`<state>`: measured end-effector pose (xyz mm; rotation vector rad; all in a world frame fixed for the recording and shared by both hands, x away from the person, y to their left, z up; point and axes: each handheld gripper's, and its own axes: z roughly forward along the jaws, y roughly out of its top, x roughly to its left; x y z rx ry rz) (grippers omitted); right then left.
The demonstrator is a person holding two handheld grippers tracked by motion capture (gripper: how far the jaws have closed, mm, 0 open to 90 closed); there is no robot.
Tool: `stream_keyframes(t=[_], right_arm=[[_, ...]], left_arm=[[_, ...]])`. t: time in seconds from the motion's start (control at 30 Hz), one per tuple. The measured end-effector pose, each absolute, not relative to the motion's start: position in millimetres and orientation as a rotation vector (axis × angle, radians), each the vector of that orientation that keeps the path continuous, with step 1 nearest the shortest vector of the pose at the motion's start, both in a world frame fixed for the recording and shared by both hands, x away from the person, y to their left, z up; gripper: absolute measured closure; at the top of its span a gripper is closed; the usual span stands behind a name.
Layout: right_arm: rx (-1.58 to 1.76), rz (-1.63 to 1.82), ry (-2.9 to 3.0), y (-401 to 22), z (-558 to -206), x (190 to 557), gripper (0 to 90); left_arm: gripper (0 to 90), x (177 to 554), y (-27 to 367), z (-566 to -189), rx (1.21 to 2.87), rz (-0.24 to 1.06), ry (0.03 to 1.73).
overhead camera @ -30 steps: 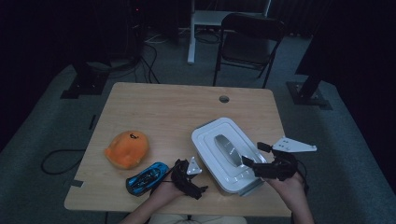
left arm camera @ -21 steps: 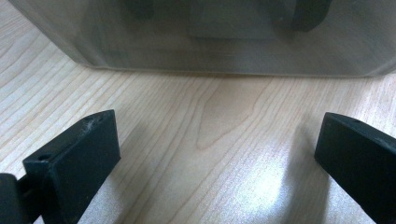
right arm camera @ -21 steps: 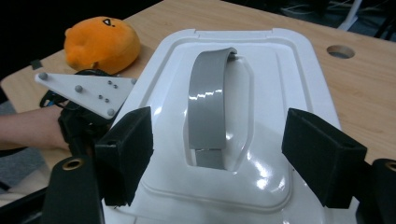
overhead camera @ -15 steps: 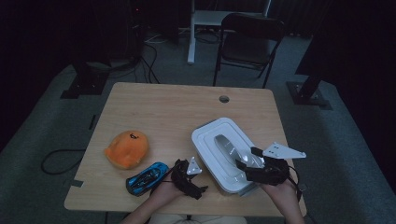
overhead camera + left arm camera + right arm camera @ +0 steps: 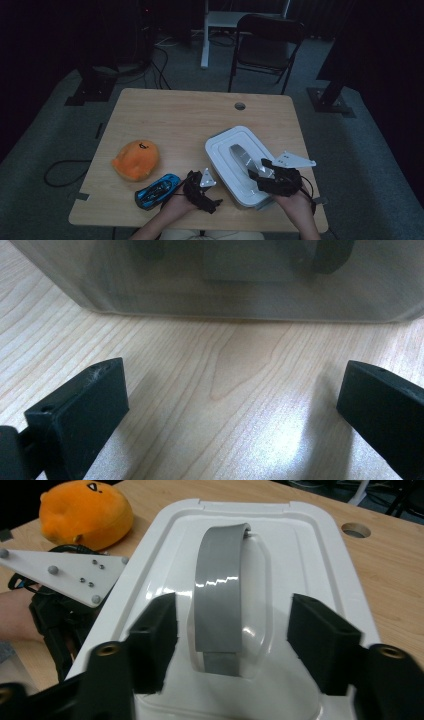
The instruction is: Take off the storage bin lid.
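A white lidded container (image 5: 226, 150) stands at the table's near right, with a grey arched handle (image 5: 241, 155) on its lid. My right gripper (image 5: 259, 173) reaches over the lid's near end. In the right gripper view its jaws straddle the handle (image 5: 220, 590); they have just been closing, with a gap left on each side, so the right gripper (image 5: 232, 630) is open. My left gripper (image 5: 212, 200) rests on the wood just left of the container. In the left gripper view, the left gripper (image 5: 225, 405) is wide open, facing the container's cloudy side wall (image 5: 215, 285).
An orange plush toy (image 5: 135, 159) lies at the table's left, with a blue toy car (image 5: 157, 190) near the front edge beside my left hand. A cable hole (image 5: 240, 106) sits toward the far edge. A black chair (image 5: 267, 42) stands behind the table.
My right gripper has moved left over the lid toward the handle, and its jaws have narrowed around it. The left gripper has stayed put.
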<state>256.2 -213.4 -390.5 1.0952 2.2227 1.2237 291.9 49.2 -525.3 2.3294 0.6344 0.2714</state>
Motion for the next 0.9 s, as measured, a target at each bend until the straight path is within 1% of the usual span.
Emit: stream_keyframes(t=[0.07,0.1,0.17,0.23,0.33,0.4,0.67,0.9], right_arm=[[1.082,1.221,2.249,-206.7,-393.5,256.8,43.5],[1.075,1.216,2.256,-205.5,-394.5,257.1,46.9],[1.073,1.202,2.254,-204.2,-395.3,257.2,48.6],[1.093,1.175,2.255,-202.2,-398.2,257.3,54.5],[1.098,1.149,2.262,-201.2,-399.7,255.8,58.9],[1.098,1.136,2.254,-200.7,-400.2,255.1,65.5],[1.103,1.126,2.254,-198.6,-399.2,255.1,67.5],[1.108,1.178,2.207,-202.5,-388.0,254.4,67.6]], left_arm=[[0.5,292.0,49.3,-525.2,2.330,0.271,0.634],[0.5,292.0,49.3,-525.2,2.330,0.271,0.634],[0.6,292.0,49.3,-525.2,2.330,0.271,0.634],[0.6,291.8,49.4,-525.1,2.331,0.270,0.634],[0.5,291.5,49.8,-525.0,2.332,0.272,0.633],[0.6,291.3,49.9,-525.1,2.331,0.271,0.633],[0.5,291.3,50.0,-525.1,2.330,0.271,0.634],[0.5,291.3,49.9,-525.2,2.330,0.273,0.634]])
